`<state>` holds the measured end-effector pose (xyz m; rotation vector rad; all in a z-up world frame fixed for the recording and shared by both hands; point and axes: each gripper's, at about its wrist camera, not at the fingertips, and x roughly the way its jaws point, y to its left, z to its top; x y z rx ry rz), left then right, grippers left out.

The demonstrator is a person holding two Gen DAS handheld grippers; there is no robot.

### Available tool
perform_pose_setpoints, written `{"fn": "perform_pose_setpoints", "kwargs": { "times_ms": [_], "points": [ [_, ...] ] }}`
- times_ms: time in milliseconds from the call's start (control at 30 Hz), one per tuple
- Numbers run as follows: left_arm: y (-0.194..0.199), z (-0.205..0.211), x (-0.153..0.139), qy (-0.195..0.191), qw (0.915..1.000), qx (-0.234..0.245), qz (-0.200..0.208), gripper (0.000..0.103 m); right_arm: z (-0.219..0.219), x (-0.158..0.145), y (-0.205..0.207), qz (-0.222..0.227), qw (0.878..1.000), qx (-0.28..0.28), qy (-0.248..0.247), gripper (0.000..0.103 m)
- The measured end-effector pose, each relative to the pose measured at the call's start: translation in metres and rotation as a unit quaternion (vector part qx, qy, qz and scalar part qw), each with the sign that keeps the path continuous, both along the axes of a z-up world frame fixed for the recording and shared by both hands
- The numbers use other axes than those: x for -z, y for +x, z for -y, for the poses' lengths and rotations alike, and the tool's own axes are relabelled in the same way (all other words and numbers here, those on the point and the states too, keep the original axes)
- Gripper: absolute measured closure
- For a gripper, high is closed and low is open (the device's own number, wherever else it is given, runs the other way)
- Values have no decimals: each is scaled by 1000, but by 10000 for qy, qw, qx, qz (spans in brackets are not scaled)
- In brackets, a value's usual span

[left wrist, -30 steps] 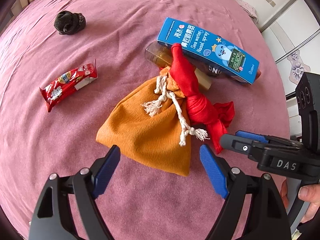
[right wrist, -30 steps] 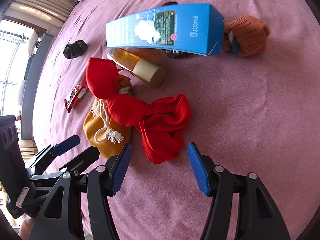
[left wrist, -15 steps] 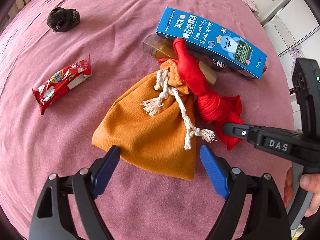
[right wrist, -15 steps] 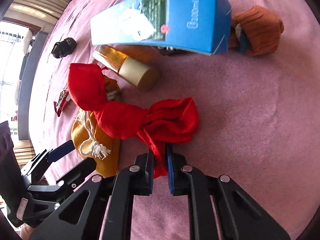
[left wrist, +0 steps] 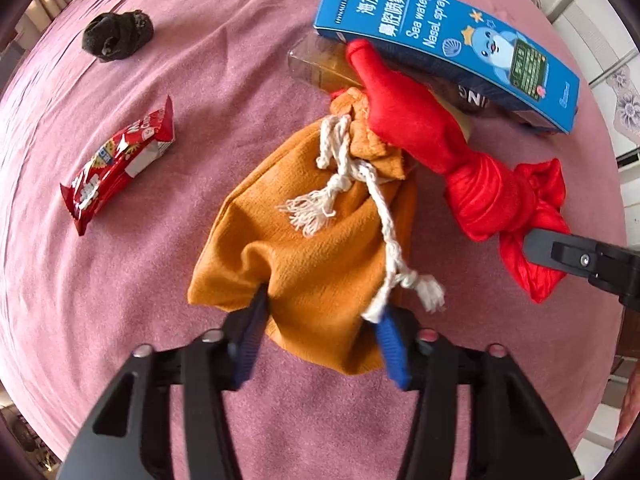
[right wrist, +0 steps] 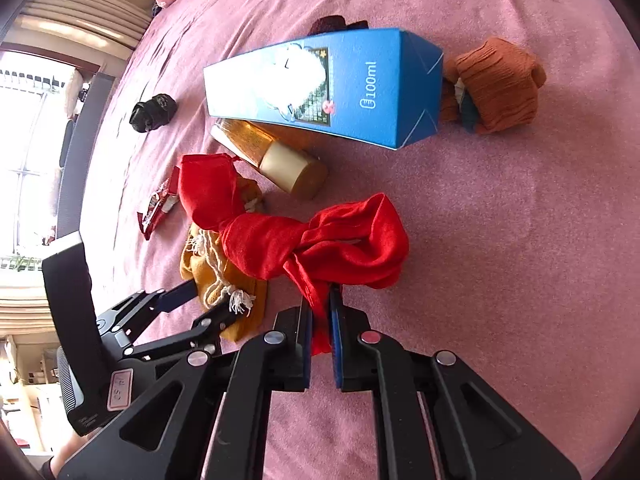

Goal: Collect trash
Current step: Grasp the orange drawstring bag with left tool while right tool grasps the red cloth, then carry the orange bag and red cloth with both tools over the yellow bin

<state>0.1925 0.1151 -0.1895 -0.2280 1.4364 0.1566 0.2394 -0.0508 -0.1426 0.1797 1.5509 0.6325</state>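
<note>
Within the last second the right gripper (right wrist: 320, 320) had clamped on the knotted red cloth (right wrist: 320, 240) lying on the pink bedspread (right wrist: 500, 240), while the left gripper (left wrist: 320, 336) had just been closing onto the orange drawstring pouch (left wrist: 312, 248), so both looked ready to lift.

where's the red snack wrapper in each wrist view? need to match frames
Left wrist: red snack wrapper lies at left on the pink cover, apart from the orange pouch.
Right wrist: wrapper at left-centre, partly behind the red cloth.
Shared landmark: blue nasal spray box.
</note>
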Motion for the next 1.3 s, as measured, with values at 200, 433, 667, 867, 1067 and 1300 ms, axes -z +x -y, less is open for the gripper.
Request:
{"fn": "perform_pose_setpoints", "kwargs": {
  "times_ms": [200,433,667,867,1067,1300],
  "points": [
    [-4,6,-15,-275,9994,-155,163,84,20,-10,-14,-15,9999,-3,122,96],
    [-29,41,-30,-742,9965,-59,370,84,51,-27,-34,6,9996,240,156,96],
    [-55,93,-47,-1046,9936,83,427,84,97,-48,-59,182,9985,518,32,96],
    [-67,146,-68,-1133,9912,352,581,84,147,-76,-82,714,9952,614,-251,96],
    [-74,185,-89,-1227,9876,711,670,84,210,-87,-103,722,9917,1038,-236,96],
    [-82,249,-91,-1313,9832,1141,549,84,287,-96,-129,773,9850,1513,-294,96]
  ]
}}
